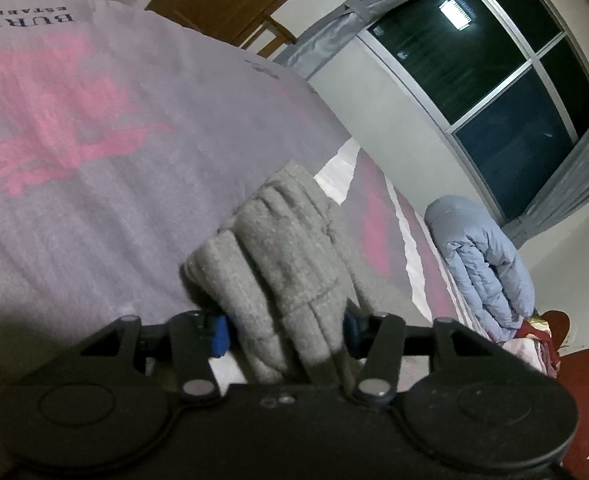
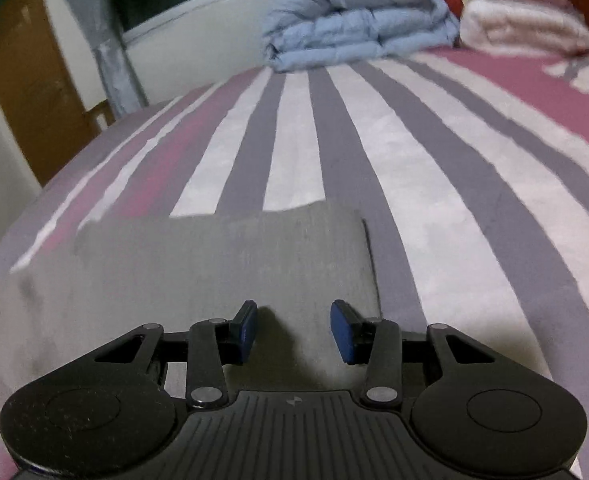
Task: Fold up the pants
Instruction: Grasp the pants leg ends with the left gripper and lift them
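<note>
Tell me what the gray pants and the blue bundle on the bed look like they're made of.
Pants: soft knit, probably fleece or sweatshirt cotton, with a fuzzy matte nap and ribbed folds where the left tongs clamp them.
Blue bundle: a puffy quilted comforter, with a smooth, slightly shiny shell and stitched channels.

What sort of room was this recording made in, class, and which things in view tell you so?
Most likely a bedroom. The work surface is a bed with a grey, white and pink striped cover, a folded pale blue quilt lies at its far end, and a dark window with grey curtains stands beside it.
</note>
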`<state>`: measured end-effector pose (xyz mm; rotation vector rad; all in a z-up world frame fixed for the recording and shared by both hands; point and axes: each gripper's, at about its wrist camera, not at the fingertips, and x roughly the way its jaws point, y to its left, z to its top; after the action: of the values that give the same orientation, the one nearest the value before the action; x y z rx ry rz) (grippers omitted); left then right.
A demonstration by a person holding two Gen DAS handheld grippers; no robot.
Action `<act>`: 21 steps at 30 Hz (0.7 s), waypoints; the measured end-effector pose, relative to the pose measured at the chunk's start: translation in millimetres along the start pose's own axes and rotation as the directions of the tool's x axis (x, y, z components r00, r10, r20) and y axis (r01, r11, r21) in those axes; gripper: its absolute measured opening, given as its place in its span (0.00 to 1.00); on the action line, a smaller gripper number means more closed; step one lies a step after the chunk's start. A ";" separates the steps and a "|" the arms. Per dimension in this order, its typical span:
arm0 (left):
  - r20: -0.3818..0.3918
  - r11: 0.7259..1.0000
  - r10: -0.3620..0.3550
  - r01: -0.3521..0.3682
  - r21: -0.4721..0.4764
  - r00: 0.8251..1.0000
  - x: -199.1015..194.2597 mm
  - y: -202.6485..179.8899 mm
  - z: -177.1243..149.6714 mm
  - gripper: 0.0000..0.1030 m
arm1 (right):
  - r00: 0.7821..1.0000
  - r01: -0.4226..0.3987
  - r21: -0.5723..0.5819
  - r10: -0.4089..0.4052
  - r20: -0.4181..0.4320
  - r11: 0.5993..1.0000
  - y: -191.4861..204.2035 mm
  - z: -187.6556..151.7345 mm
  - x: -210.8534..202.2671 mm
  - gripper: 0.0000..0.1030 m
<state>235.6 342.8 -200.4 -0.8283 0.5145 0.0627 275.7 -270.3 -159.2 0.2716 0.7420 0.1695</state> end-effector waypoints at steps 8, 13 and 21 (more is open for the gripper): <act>-0.006 1.000 0.009 -0.009 0.014 1.000 -1.9 -3.2 1.3 0.45 | 0.999 0.022 0.014 -0.021 -0.033 1.000 7.5 10.7 12.1 0.43; -0.027 0.999 0.033 -0.032 0.033 0.999 -3.3 -3.6 4.7 0.31 | 0.999 -0.027 0.035 0.025 0.038 0.999 9.6 16.3 -9.1 0.44; 0.073 0.982 0.042 -0.054 0.178 0.996 -27.9 -52.9 4.3 0.22 | 0.995 -0.046 0.093 0.038 0.090 0.995 -17.3 17.9 -51.5 0.46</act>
<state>226.2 313.8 -148.8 -0.6347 0.4674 0.0879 251.6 -302.7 -118.8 0.3829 0.6576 0.1614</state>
